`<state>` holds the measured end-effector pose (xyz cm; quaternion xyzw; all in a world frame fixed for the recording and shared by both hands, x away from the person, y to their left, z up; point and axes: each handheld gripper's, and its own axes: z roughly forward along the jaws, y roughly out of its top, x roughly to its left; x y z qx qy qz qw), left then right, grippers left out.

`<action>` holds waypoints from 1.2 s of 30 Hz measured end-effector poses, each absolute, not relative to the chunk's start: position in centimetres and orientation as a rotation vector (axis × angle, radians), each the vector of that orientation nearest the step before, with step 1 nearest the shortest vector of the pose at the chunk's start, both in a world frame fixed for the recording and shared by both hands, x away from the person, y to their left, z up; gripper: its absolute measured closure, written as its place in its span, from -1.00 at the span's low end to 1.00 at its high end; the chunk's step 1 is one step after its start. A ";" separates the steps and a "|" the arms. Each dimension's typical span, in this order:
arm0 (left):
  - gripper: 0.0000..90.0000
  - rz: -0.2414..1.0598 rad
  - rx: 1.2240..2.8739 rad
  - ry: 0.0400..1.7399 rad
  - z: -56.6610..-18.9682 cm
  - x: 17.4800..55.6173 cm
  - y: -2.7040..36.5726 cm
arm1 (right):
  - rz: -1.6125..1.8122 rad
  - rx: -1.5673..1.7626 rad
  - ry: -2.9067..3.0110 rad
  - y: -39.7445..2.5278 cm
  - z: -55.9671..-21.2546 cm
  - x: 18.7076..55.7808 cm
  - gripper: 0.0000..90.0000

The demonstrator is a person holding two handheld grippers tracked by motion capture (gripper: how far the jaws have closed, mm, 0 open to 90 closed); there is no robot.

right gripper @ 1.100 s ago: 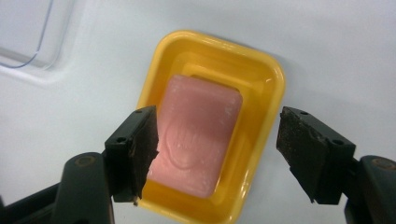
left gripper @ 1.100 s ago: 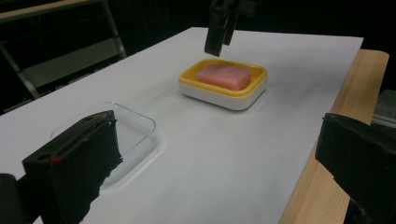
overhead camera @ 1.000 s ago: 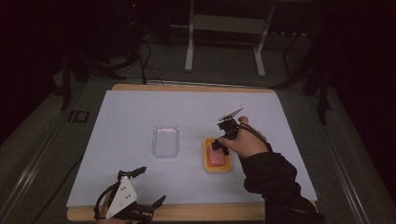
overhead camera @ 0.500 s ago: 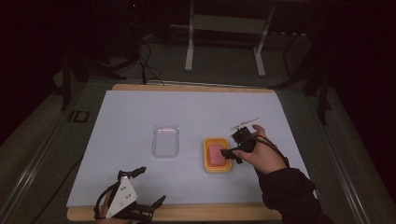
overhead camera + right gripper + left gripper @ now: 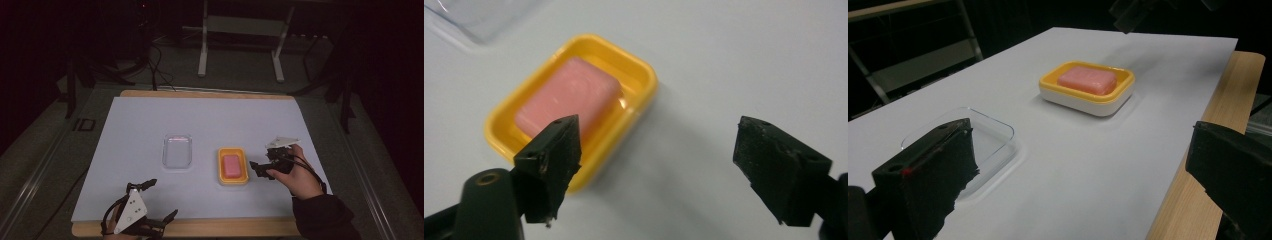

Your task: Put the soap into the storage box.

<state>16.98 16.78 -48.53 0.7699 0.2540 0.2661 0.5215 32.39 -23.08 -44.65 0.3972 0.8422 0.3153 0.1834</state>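
High view frames showed a pink soap bar (image 5: 232,165) lying in a yellow dish (image 5: 233,179) near the middle of a white table (image 5: 150,115), with the right gripper (image 5: 256,168) just beside the dish at its 3 o'clock. That tool's jaws stood wide apart and empty. The dish therefore lay toward 9 o'clock from the right gripper, close by, its long axis running from 12 to 6 o'clock on the table. A clear lid (image 5: 178,151) rested flat on the table at the dish's 9 o'clock, set apart from it.

The left gripper (image 5: 159,203) hung low at the table's 6 o'clock edge, well apart from both items, its jaws also spread with nothing between them. The right hand (image 5: 295,175) was judged much the nearer to the dish, so any grasp of soap or dish looked likely to fall to it.

Right gripper view brought what the overhead picture could not: the soap (image 5: 569,97) sat skewed in the dish (image 5: 644,82), one jaw overlapping the dish's near rim, the other over bare table. Left gripper view showed the dish's white base under its yellow rim (image 5: 1087,90) and the lid's (image 5: 993,137) shallow raised edge.
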 end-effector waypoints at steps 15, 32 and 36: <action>-0.99 0.638 1.847 0.609 -48.5 17.0 16.8 | 0.929 1.087 2.321 -26.3 -47.0 30.1 -0.59; -0.99 0.637 1.848 0.609 -48.6 17.0 16.7 | 0.997 1.118 2.206 -29.7 -49.4 27.6 -0.62; -0.99 0.634 1.846 0.608 -48.5 17.0 16.7 | 1.016 1.118 2.157 -30.3 -49.8 27.1 -0.62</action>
